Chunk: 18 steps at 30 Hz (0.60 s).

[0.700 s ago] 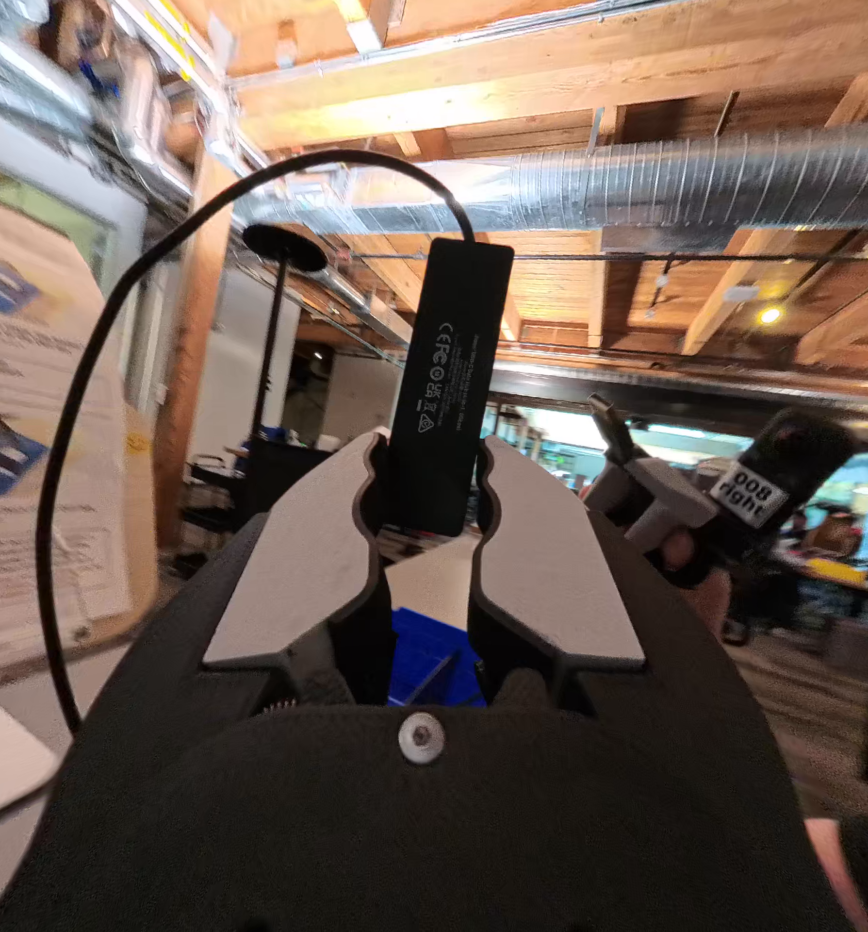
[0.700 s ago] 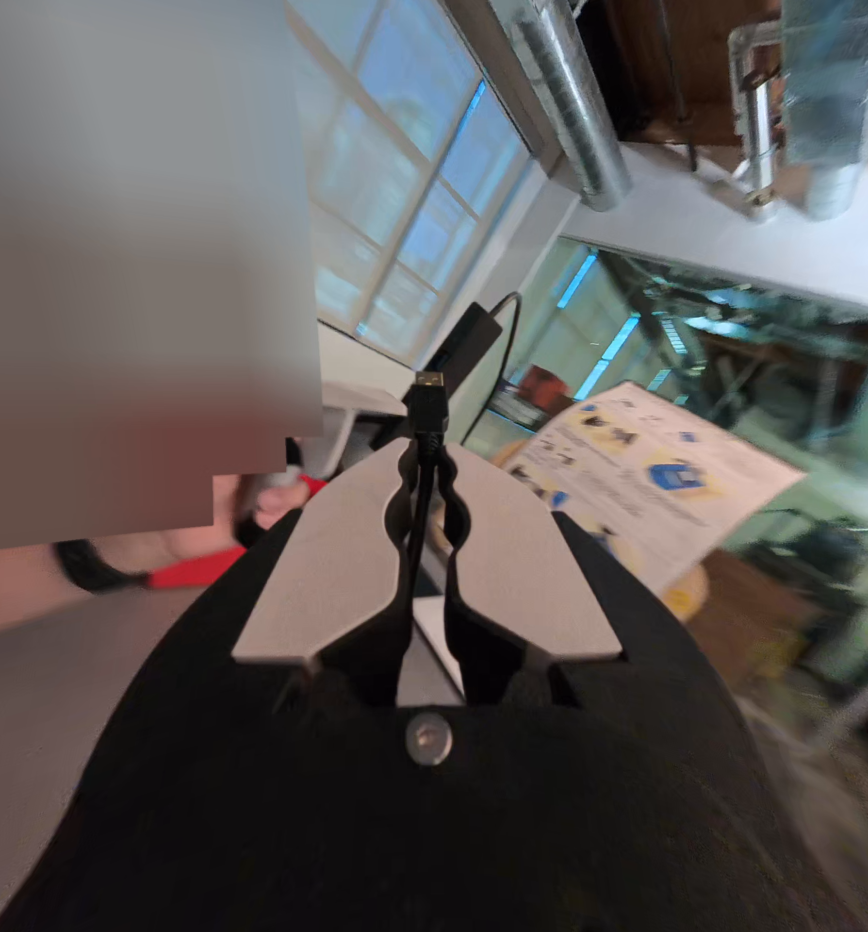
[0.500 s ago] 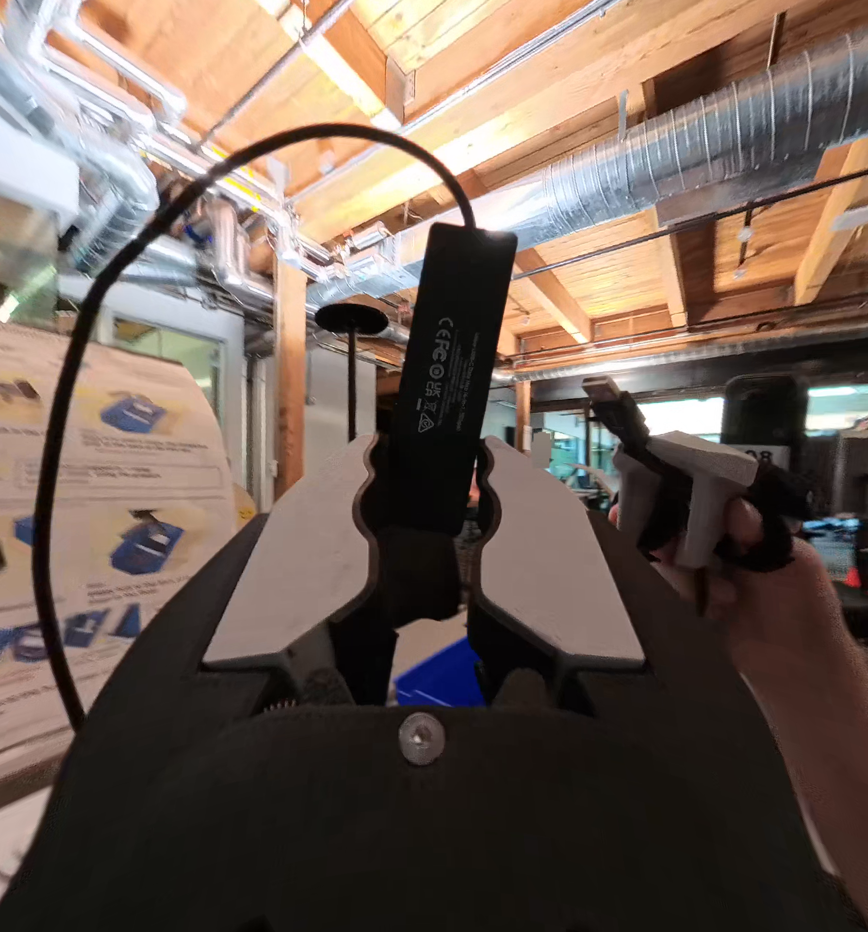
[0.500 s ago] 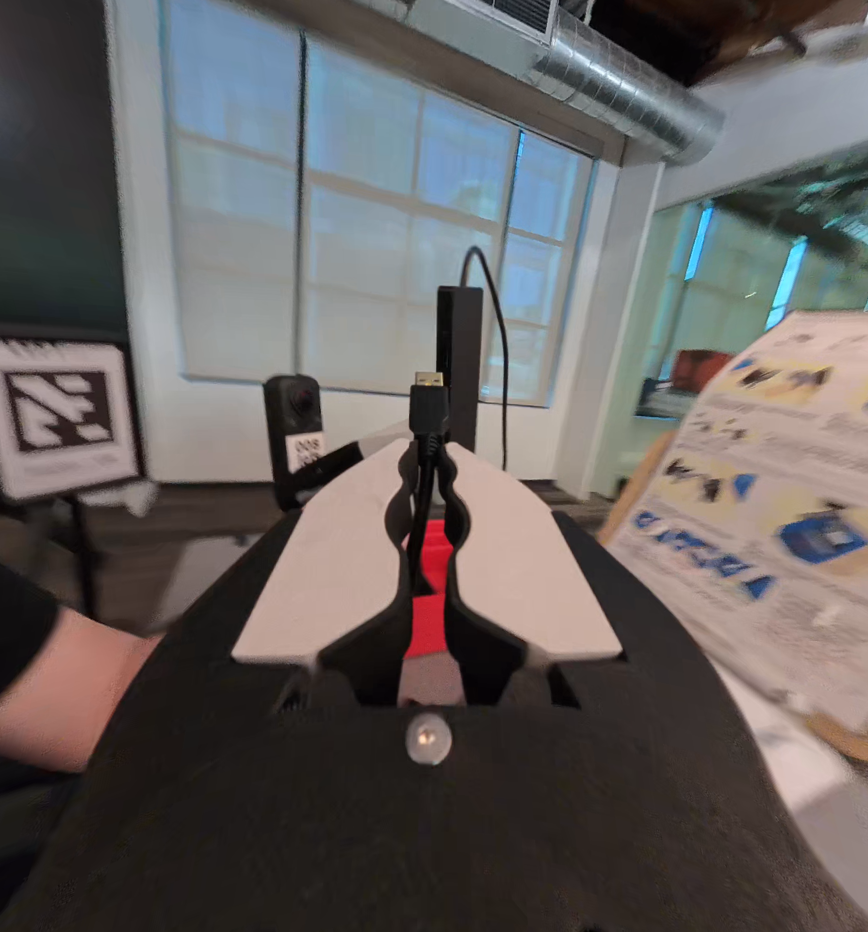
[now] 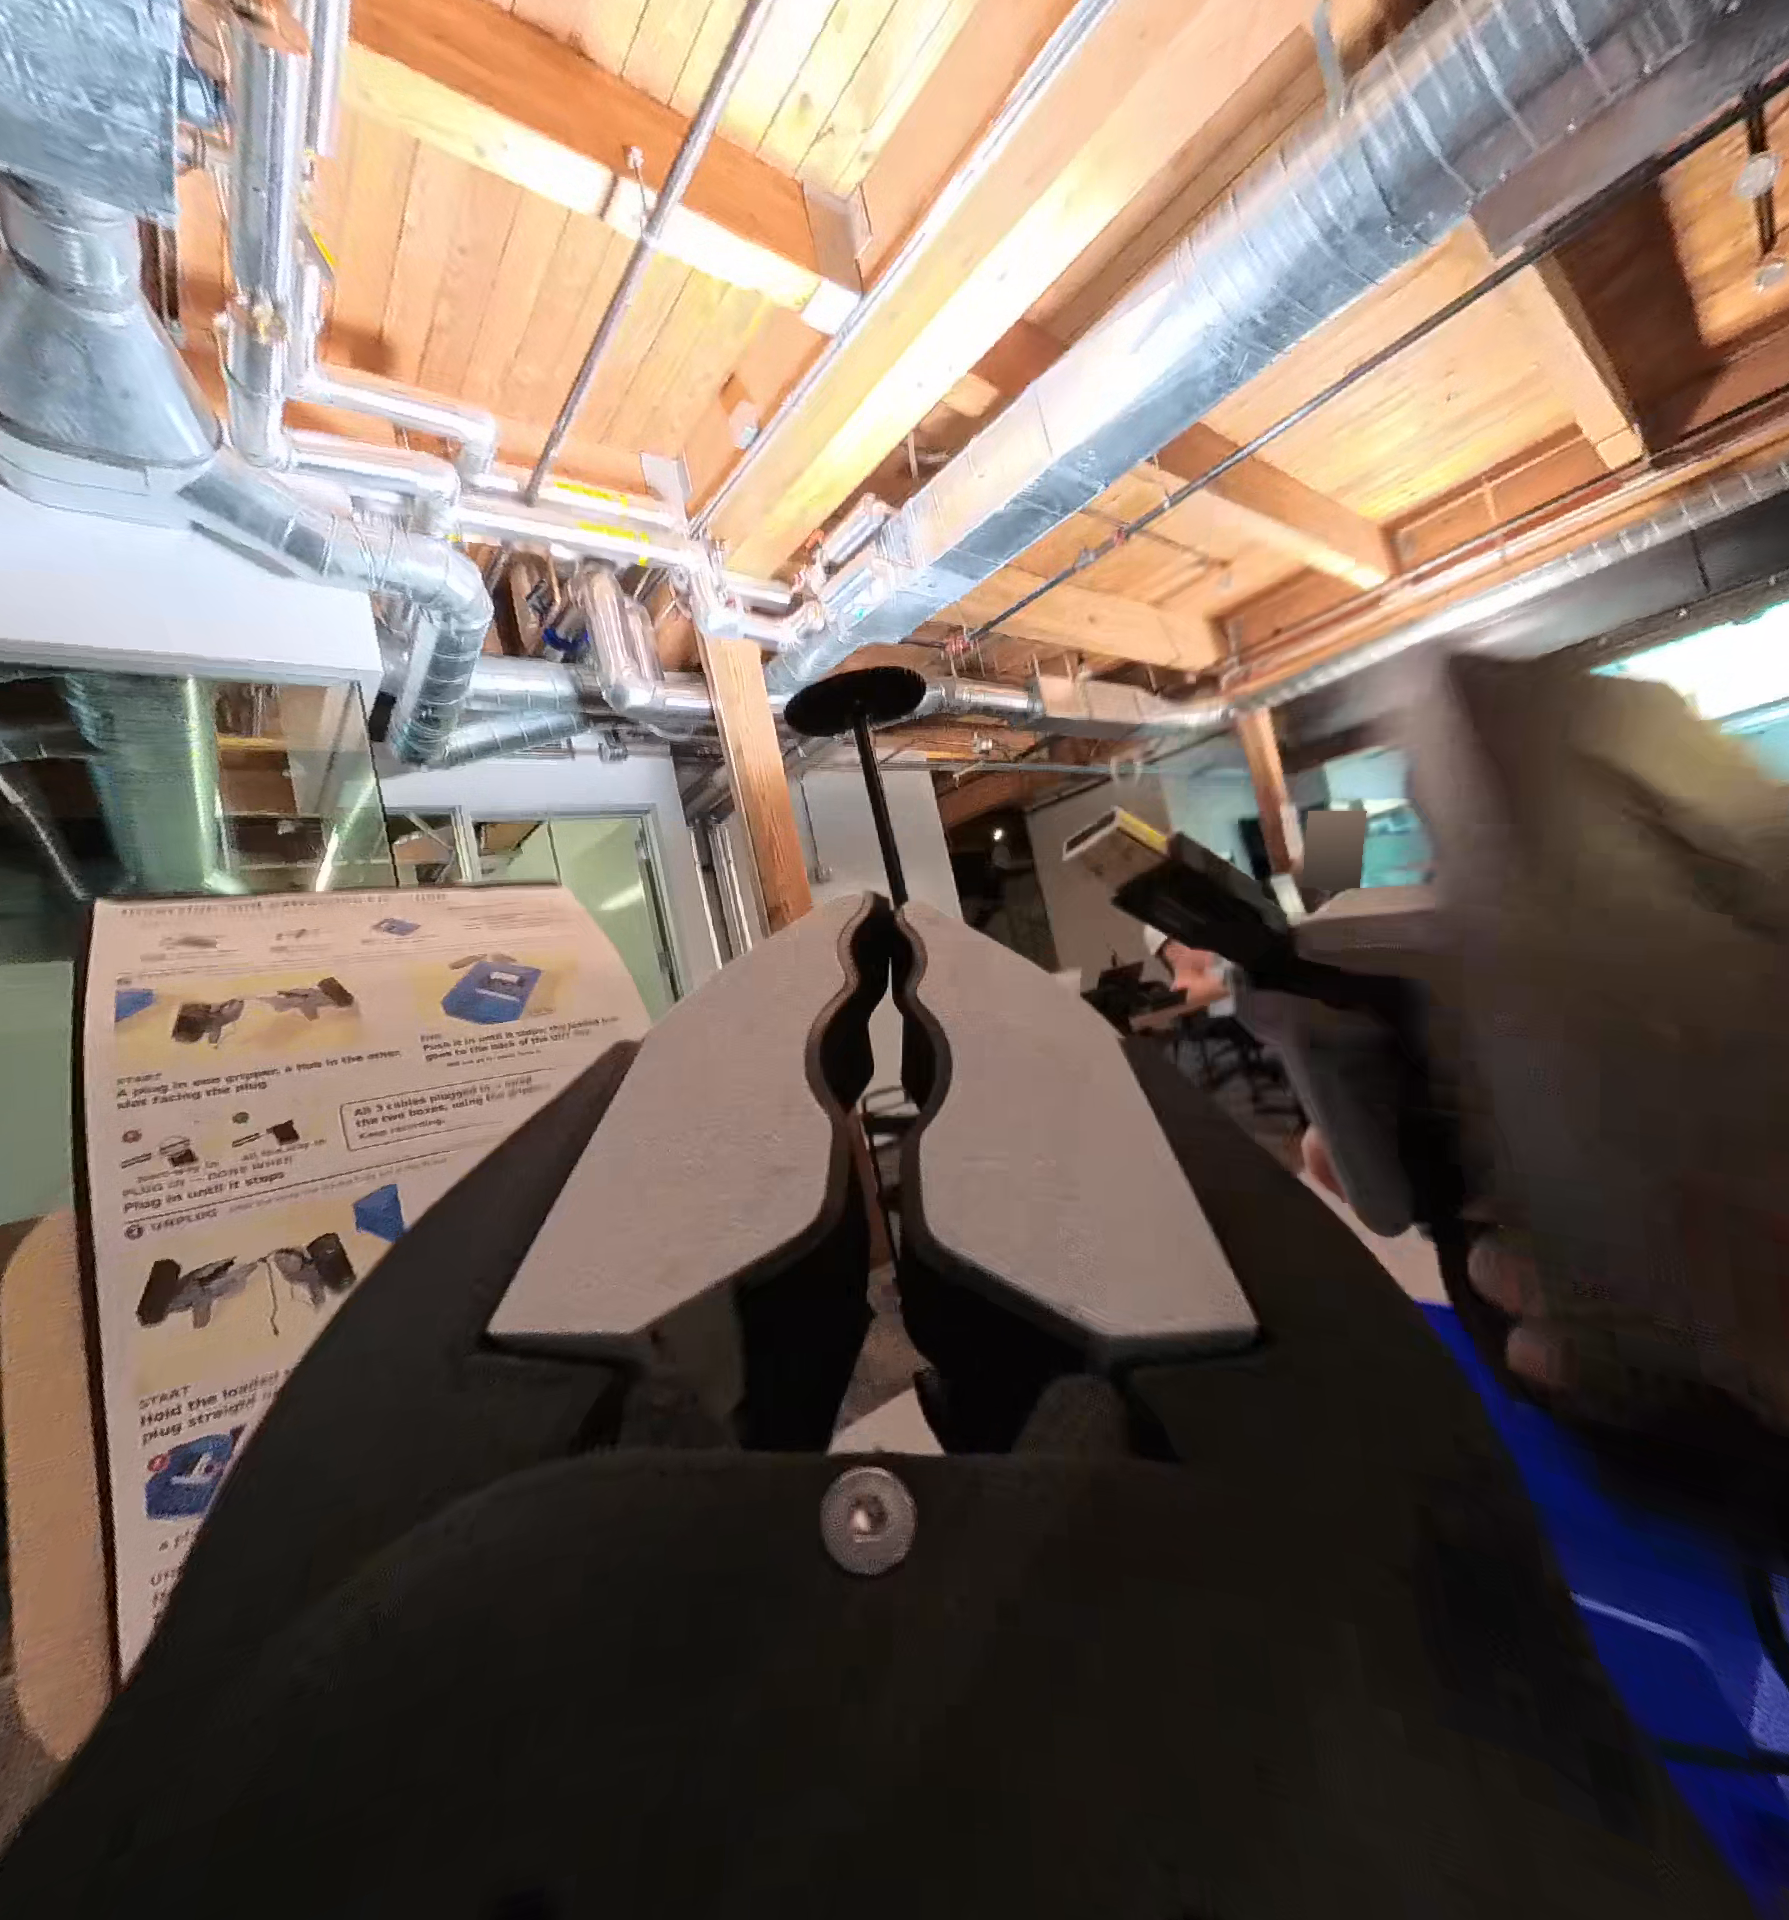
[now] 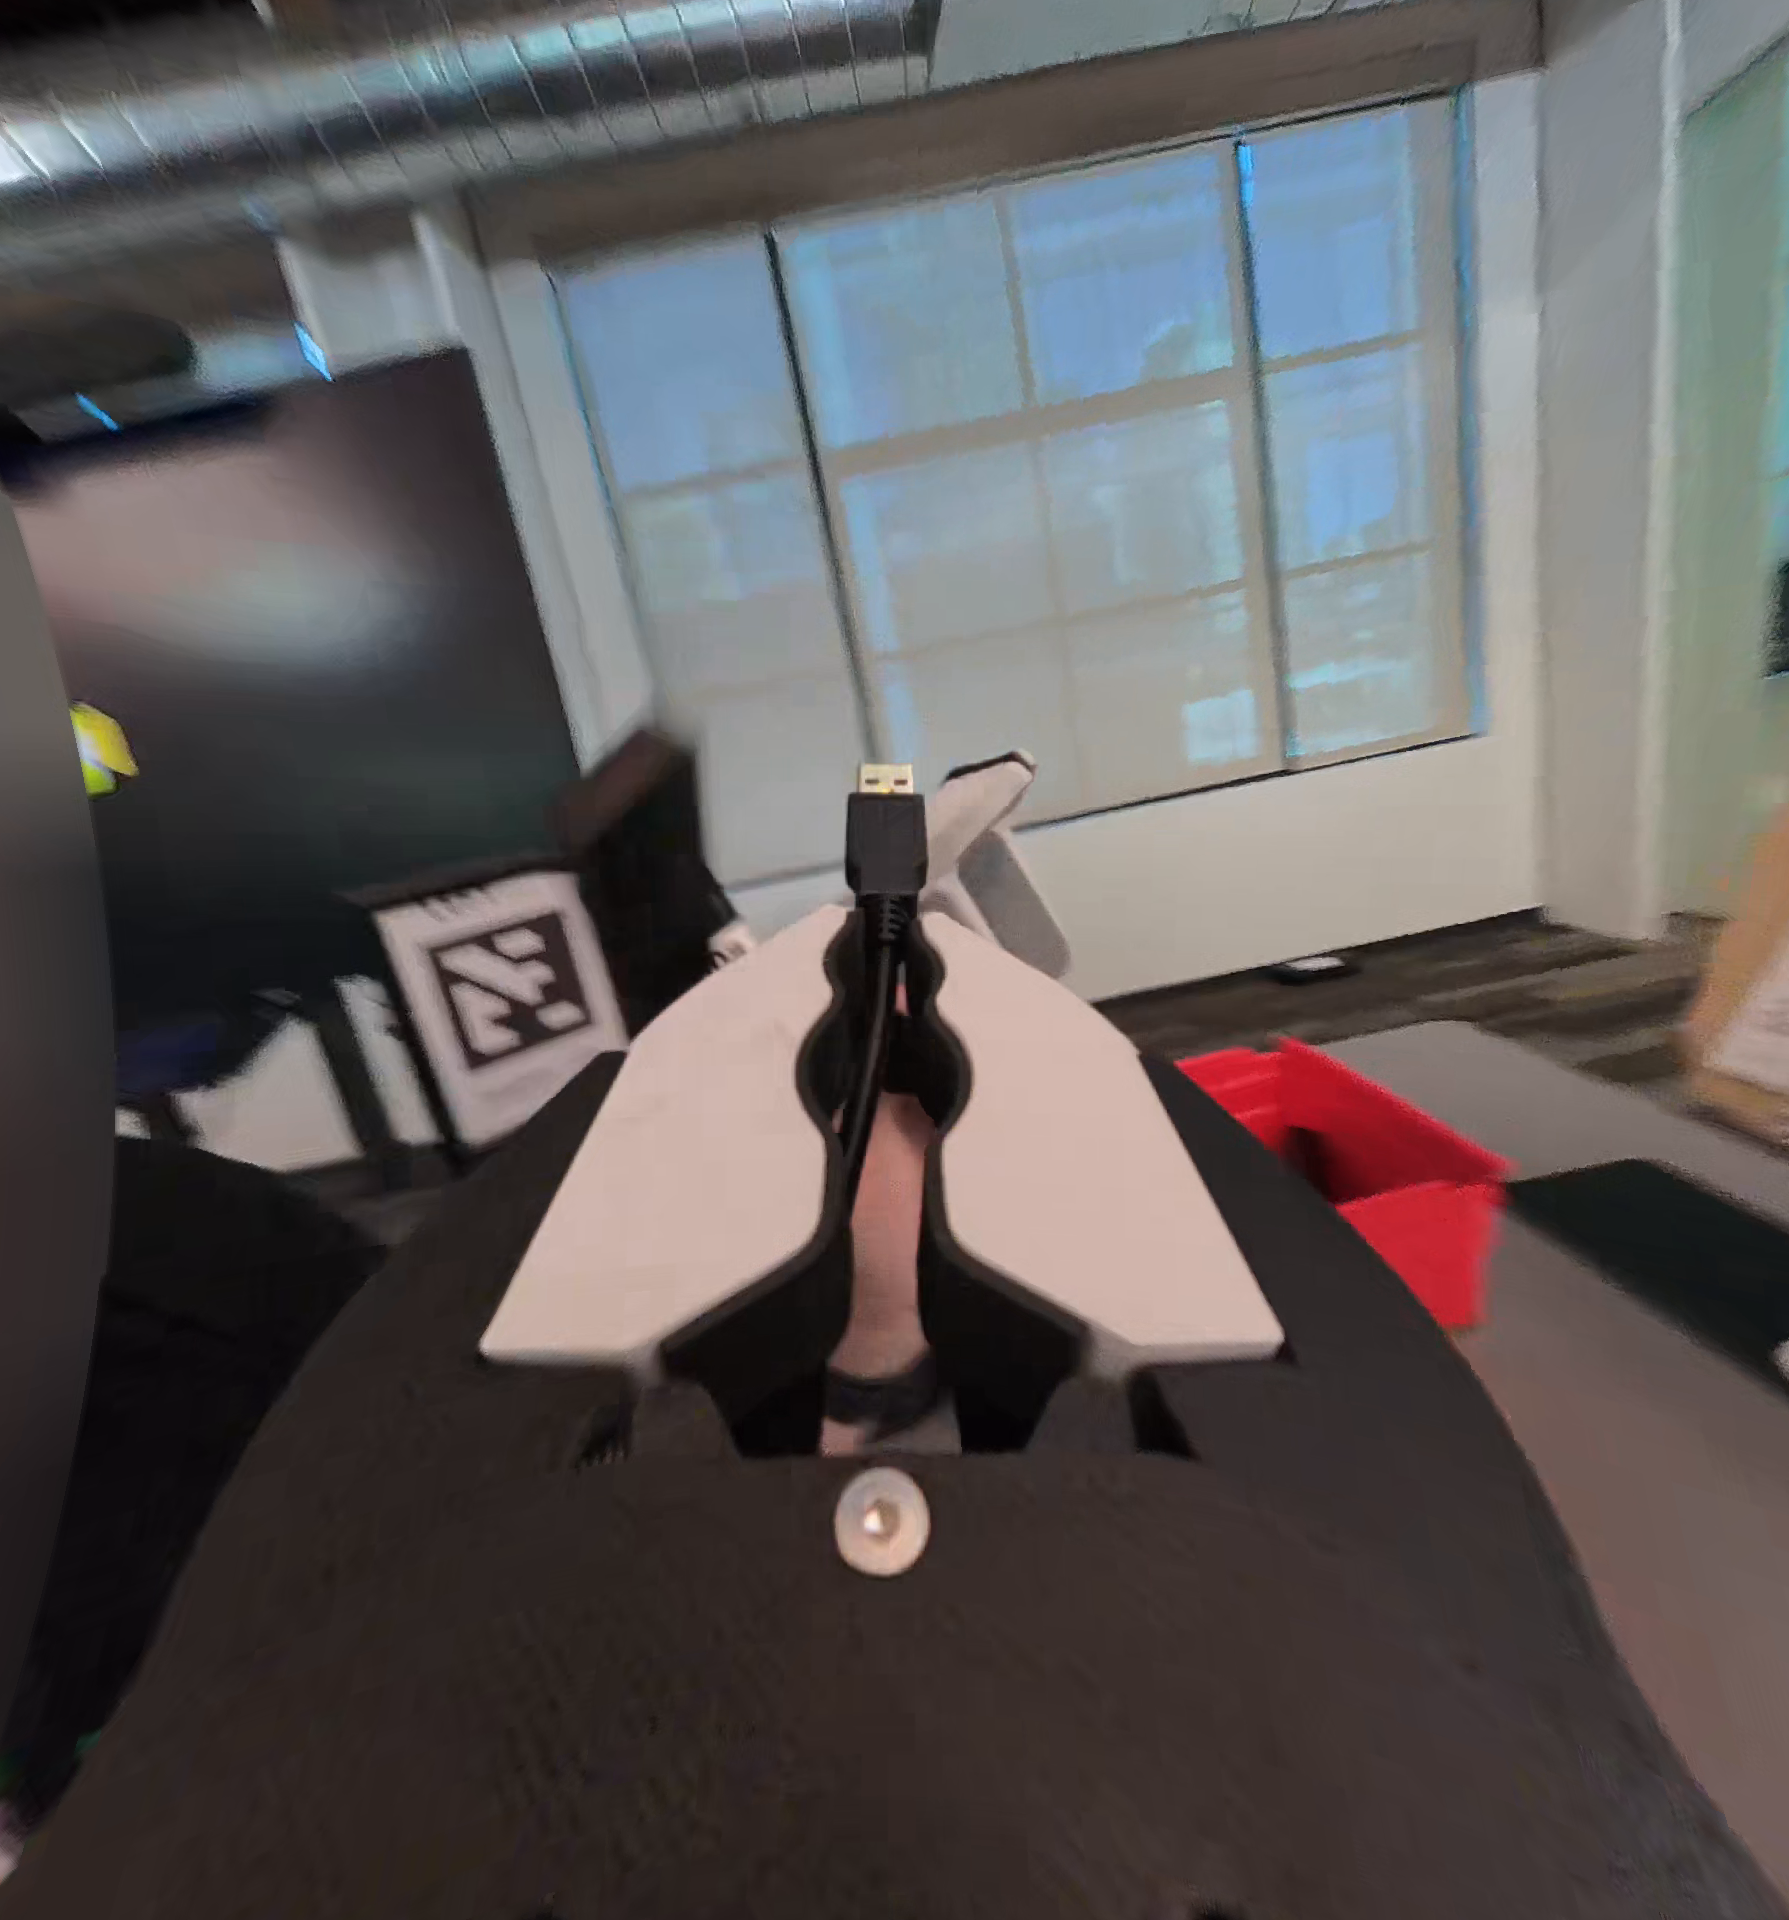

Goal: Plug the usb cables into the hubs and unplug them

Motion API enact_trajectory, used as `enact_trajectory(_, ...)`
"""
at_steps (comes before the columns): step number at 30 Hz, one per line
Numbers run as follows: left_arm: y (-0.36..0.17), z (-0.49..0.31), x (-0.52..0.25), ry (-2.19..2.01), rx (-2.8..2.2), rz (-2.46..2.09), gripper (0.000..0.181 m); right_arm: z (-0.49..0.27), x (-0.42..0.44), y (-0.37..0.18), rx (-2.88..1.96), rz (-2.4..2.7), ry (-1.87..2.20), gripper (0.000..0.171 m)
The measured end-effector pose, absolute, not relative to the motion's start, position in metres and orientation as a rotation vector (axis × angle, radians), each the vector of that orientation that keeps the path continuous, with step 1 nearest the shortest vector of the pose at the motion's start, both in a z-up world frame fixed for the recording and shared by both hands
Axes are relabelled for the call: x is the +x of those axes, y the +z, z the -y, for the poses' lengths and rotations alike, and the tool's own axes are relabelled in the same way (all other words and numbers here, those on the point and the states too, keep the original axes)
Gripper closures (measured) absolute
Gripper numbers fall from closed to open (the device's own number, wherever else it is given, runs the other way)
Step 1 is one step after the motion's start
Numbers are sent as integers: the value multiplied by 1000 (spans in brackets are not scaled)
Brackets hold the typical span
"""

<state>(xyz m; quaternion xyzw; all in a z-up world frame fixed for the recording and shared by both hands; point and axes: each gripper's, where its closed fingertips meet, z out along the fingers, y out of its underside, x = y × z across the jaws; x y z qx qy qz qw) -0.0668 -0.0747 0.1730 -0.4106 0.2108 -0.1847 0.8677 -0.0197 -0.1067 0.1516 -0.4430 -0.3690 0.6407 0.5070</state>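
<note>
My left gripper (image 5: 890, 916) is shut with its tips touching and nothing between them; no hub shows in either view. My right gripper (image 6: 882, 927) is shut on a black USB cable (image 6: 869, 1039), whose plug (image 6: 885, 840) with a metal tip sticks out past the fingertips. In the left wrist view the right gripper (image 5: 1321, 966) is close on the right, blurred, with the plug (image 5: 1176, 883) pointing up and left. In the right wrist view the left gripper's white fingers (image 6: 994, 862) show just behind the plug.
An instruction poster (image 5: 298, 1091) on cardboard stands to the left. A blue bin (image 5: 1648, 1558) is low on the right in the left wrist view. A red bin (image 6: 1389, 1164), a black mat (image 6: 1700, 1268) and a black-and-white marker board (image 6: 505, 987) show in the right wrist view. The grippers' ends are close to 7 cm from one another.
The black hub that stood in my left gripper is gone from its jaws, and they have closed. Both views have swung, and the right gripper with the plug is nearer the left one.
</note>
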Motion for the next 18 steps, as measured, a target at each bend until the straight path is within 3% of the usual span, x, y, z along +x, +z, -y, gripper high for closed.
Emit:
enact_trajectory(1,172,70,-67,-376,-903,-430,181,106,-18,151,-1070,907,1444,164)
enact_trajectory(8,107,9,-62,-362,-1469,-464,181,73,14,149,-1156,930,907,164)
enact_trajectory(14,59,-23,-62,-506,-1734,-507,181,54,26,138,-1241,951,927,164)
enact_trajectory(18,-7,-40,-67,-305,-2007,-657,181,34,22,112,-1356,1038,767,164)
